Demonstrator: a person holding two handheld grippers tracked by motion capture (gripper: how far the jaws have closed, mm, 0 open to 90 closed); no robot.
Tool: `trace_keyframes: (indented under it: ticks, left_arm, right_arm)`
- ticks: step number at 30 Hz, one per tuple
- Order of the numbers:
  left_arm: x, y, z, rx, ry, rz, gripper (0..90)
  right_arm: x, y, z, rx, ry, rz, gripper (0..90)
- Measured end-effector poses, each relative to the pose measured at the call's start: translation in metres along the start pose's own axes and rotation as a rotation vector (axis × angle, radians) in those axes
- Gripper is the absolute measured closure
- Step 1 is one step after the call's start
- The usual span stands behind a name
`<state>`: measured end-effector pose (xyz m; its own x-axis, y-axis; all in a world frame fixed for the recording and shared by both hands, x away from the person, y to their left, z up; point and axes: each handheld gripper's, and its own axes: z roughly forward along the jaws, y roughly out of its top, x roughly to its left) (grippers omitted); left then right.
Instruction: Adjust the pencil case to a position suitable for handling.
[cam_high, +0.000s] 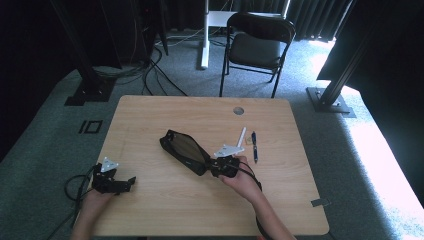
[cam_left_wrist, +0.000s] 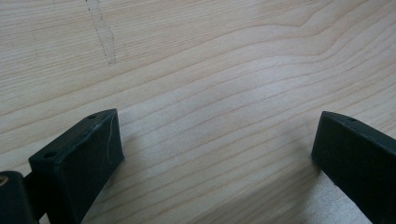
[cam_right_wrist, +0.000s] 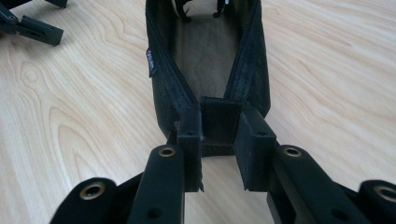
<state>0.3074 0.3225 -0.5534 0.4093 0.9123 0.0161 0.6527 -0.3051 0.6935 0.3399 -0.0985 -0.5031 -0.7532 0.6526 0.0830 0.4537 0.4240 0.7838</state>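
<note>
A black zip pouch (cam_high: 185, 150) lies open on the wooden table (cam_high: 150, 115), its mouth facing up. My right gripper (cam_high: 216, 165) holds the pouch's near end. In the right gripper view the pouch (cam_right_wrist: 205, 60) stretches away, and my right gripper (cam_right_wrist: 219, 140) is shut on the fabric tab at the pouch's end. My left gripper (cam_high: 127, 182) rests near the table's left front edge, well apart from the pouch. In its own view my left gripper (cam_left_wrist: 219, 135) stands open over bare wood, with nothing between its fingers (cam_left_wrist: 93, 144).
A white pen (cam_high: 241, 136) and a dark blue pen (cam_high: 254, 145) lie side by side just right of the pouch. A round cable hole (cam_high: 238, 110) sits near the table's far edge. A black folding chair (cam_high: 257, 45) stands beyond the table.
</note>
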Motion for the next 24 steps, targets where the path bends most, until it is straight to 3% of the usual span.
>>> trace_keyframes:
  ticks: [8,12,24]
  left_arm:
    - [0.0,0.0,0.0,0.0,0.0,0.0,2.1]
    - [0.0,0.0,0.0,0.0,0.0,0.001,2.1]
    - [0.0,0.0,0.0,0.0,0.0,0.0,2.1]
  right_arm:
    - [0.0,-0.02,-0.021,-0.003,-0.001,0.015,73.2]
    - [0.001,-0.028,-0.033,0.008,-0.017,-0.001,73.2]
    - [-0.009,-0.053,-0.065,0.011,-0.031,0.051,73.1]
